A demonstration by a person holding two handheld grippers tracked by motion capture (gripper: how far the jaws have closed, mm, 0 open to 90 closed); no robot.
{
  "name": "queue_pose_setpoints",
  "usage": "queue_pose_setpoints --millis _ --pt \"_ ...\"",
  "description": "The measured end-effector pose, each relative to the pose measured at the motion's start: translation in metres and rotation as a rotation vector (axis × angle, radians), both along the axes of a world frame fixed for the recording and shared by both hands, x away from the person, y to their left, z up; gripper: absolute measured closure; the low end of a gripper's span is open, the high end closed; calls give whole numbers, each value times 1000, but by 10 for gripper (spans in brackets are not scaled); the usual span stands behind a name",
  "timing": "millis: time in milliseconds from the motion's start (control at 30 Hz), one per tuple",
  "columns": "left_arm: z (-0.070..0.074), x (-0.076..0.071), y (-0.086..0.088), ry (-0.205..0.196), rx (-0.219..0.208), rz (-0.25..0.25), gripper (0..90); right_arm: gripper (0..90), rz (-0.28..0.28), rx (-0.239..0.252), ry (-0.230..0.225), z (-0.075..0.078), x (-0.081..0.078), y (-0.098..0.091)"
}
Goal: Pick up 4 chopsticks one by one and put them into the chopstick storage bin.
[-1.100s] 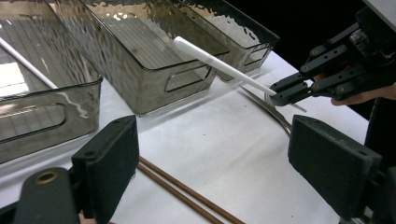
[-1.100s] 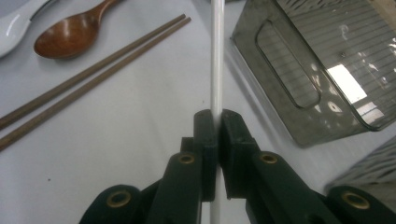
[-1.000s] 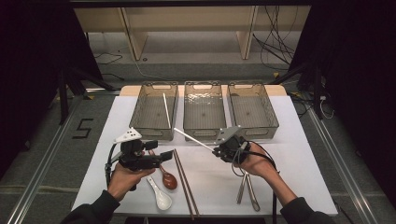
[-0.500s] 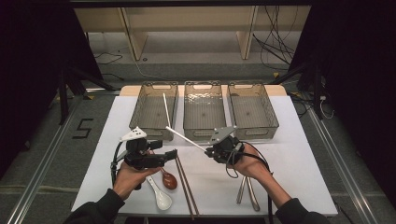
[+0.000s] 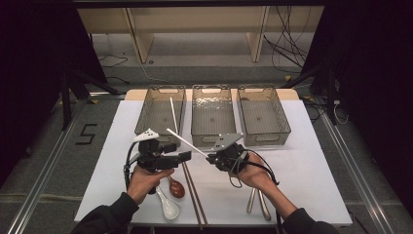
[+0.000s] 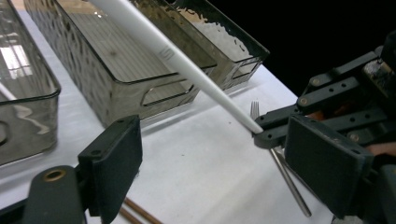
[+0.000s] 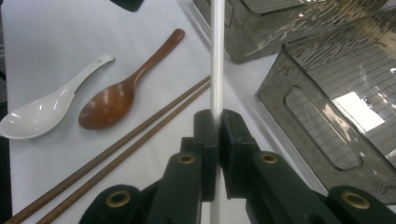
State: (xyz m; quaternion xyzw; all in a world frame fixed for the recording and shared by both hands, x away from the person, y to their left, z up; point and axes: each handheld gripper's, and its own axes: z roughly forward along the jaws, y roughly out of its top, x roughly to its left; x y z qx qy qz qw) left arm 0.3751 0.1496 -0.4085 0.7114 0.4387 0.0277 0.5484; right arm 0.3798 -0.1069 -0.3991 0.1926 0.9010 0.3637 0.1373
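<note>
Sorting step, I judge. High view: I am carrying a slim white plastic chopstick (image 5: 187,142) clamped in the right gripper (image 5: 212,158), angling toward the left clear plastic bin (image 5: 145,117), which is already holding a similar white stick (image 5: 173,113); the two bins to its right are looking bare.

Left gripper view: the left gripper (image 6: 233,154) is gaping, holding nothing.

Right gripper view: jaws are pinching the chopstick; next I am needing to lift it over that bin's rim.
</note>
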Motion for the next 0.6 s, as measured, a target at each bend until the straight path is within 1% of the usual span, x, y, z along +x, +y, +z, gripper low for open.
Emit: queue_pose_setpoints --millis 133,267,300,467,600 --pt "1 3 -5 8 -28 2 220 865 0 10 -1 -1 0 2" --pt "1 6 -7 14 -34 4 255 865 -4 18 -8 0 -1 2" --pt "1 6 -8 18 -42 9 265 865 -5 20 -9 0 -1 2" --pt "1 9 -6 36 -74 15 340 865 -2 33 -13 0 -3 4" --pt "0 9 -9 38 -72 -1 383 864 7 37 -22 1 -5 6"
